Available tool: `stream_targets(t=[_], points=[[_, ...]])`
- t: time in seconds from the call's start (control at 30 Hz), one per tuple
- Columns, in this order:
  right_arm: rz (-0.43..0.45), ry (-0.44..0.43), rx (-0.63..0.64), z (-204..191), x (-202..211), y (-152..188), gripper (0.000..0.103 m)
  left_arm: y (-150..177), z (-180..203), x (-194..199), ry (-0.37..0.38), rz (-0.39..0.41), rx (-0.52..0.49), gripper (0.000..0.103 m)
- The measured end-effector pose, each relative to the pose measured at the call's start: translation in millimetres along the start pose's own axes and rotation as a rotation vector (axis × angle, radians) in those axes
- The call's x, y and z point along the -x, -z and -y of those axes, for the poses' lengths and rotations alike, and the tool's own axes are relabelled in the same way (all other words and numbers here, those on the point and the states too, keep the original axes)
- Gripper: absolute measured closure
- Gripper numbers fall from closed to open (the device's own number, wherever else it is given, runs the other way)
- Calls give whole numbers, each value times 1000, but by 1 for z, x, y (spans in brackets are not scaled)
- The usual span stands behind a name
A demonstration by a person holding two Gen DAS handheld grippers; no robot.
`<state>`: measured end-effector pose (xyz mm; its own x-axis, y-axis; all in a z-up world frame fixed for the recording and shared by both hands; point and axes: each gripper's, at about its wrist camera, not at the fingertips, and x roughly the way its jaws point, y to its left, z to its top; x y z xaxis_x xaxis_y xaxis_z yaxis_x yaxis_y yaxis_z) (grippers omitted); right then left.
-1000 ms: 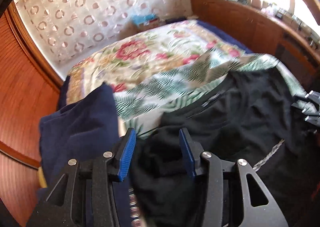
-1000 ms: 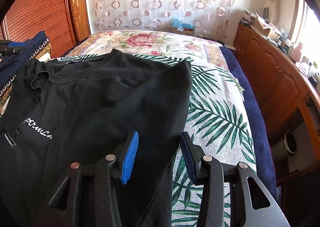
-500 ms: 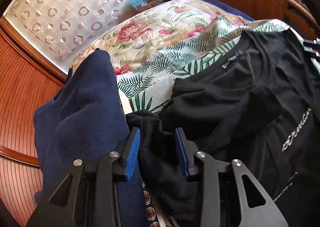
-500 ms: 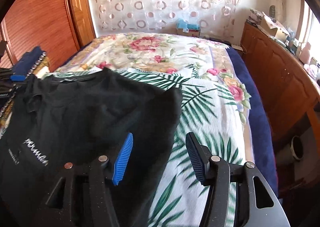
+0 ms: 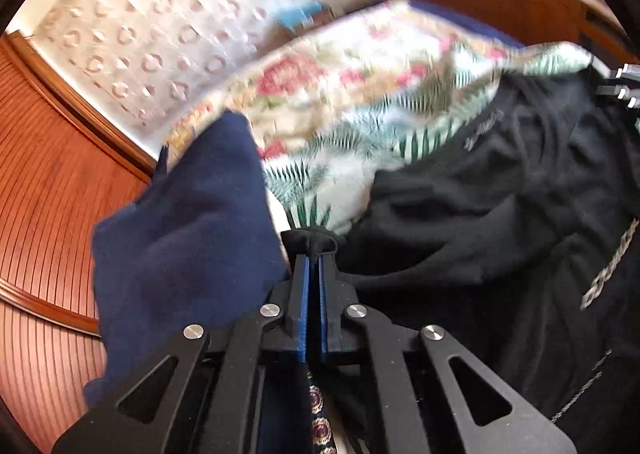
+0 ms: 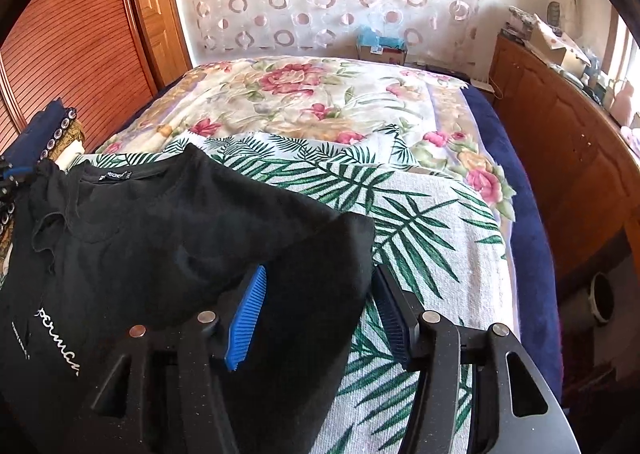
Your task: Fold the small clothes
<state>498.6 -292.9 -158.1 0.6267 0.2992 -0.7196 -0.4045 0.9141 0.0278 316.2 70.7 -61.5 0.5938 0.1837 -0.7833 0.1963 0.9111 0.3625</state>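
A black T-shirt [image 6: 152,238] with white lettering lies spread on a palm-leaf towel [image 6: 420,222] on the bed. My left gripper [image 5: 314,254] is shut on the shirt's left sleeve edge, with a bunch of black cloth [image 5: 316,240] at its tips. The shirt body [image 5: 500,214] spreads to its right. My right gripper [image 6: 320,286] is open, its blue pads on either side of the shirt's right sleeve [image 6: 320,254]. The left gripper shows at the far left of the right wrist view [image 6: 12,174].
A folded navy cloth [image 5: 188,230] lies just left of my left gripper. The floral bedspread [image 6: 304,94] stretches towards a curtain with ring patterns. A wooden wardrobe [image 6: 80,42] stands left, a wooden cabinet [image 6: 560,126] right. A cardboard box [image 6: 380,50] sits beyond the bed.
My left gripper has closed on the left sleeve. My right gripper stays open and has moved forward around the right sleeve.
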Motion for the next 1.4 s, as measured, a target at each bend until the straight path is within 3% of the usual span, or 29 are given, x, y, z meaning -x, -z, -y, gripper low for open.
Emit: stream_targets(t=[0.03, 0.1, 0.13, 0.17, 0.43, 0.7, 1.03, 1.4], points=[[1, 0, 10, -2, -1, 0, 49, 1, -2, 8, 10, 24, 14, 98], [9, 7, 46, -8, -1, 1, 74, 4, -5, 27, 23, 75, 43, 98], [12, -2, 51, -9, -1, 1, 93, 6, -6, 36, 36, 102, 59, 98], [14, -16, 48, -10, 1, 1, 95, 8, -8, 46, 48, 127, 76, 98], [220, -113, 21, -27, 75, 21, 98, 47, -6, 118, 149, 280, 169, 98], [343, -170, 39, -44, 164, 89, 98, 116, 9, 160, 183, 352, 236, 98], [307, -177, 52, -40, 241, 189, 98, 217, 5, 198, 205, 384, 395, 98], [256, -109, 105, -49, 321, 225, 98, 255, 6, 232, 193, 395, 405, 98]])
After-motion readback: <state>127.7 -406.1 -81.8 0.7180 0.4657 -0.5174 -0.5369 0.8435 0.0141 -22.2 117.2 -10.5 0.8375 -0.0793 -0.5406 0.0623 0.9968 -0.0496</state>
